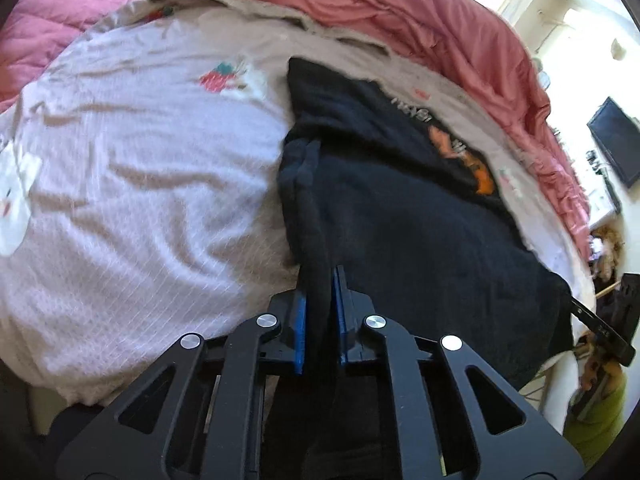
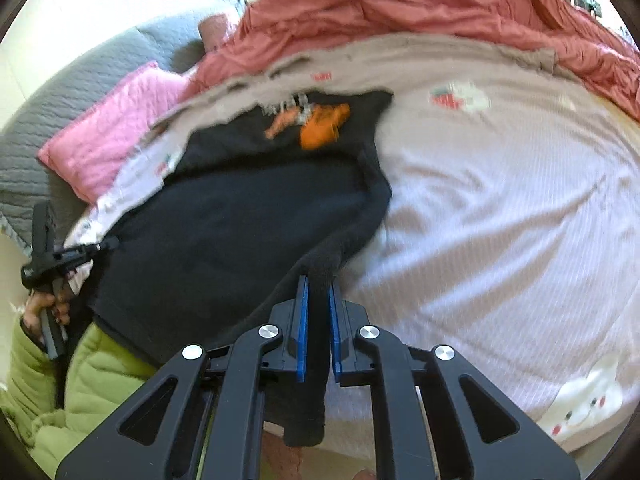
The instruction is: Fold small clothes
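A black shirt (image 1: 404, 216) with an orange print (image 1: 460, 148) lies spread on the bed. My left gripper (image 1: 320, 276) is shut on the shirt's near left edge, and dark cloth runs between the blue pads (image 1: 300, 320). In the right wrist view the same black shirt (image 2: 224, 232) shows its orange print (image 2: 320, 124) at the far end. My right gripper (image 2: 318, 286) is shut on the near right corner, and a strip of cloth hangs down between its pads (image 2: 302, 328). Each gripper shows at the edge of the other's view: the right gripper (image 1: 600, 326) and the left gripper (image 2: 72, 256).
The bed has a pale striped sheet (image 1: 132, 184) with small cartoon prints. A rumpled red blanket (image 1: 420, 20) lies along the far side, beside a pink quilted pillow (image 2: 116, 124). A person's hand (image 2: 44, 308) and green sleeve (image 2: 92, 380) hold the left gripper. A dark screen (image 1: 616, 140) hangs on the wall.
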Demonstrator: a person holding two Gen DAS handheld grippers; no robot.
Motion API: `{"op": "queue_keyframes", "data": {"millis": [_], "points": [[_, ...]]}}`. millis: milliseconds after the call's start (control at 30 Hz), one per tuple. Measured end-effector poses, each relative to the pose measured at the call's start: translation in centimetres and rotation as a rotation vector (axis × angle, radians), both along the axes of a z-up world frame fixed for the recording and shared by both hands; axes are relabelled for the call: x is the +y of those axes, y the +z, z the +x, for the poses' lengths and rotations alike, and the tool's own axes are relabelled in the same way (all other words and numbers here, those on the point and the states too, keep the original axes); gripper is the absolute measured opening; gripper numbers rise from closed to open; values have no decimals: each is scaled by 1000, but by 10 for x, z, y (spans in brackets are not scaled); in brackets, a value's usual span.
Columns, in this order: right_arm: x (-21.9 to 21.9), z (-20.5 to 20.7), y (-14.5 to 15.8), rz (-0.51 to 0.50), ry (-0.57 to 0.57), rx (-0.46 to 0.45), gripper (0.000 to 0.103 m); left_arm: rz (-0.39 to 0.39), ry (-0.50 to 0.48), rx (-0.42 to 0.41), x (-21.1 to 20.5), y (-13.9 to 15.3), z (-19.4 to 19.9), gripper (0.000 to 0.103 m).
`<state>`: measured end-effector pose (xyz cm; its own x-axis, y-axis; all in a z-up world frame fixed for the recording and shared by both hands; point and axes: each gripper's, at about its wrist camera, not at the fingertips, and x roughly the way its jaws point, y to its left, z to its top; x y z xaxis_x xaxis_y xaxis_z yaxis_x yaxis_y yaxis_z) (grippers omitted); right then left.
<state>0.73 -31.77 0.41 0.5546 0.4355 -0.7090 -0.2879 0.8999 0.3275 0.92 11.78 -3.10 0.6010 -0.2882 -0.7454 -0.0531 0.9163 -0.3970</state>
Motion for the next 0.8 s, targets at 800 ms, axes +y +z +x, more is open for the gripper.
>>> {"op": "queue_keyframes", "data": {"millis": [800], "points": [[-19, 137, -36, 60, -233, 55, 19, -116, 87, 18, 26, -11, 128, 26]]}}
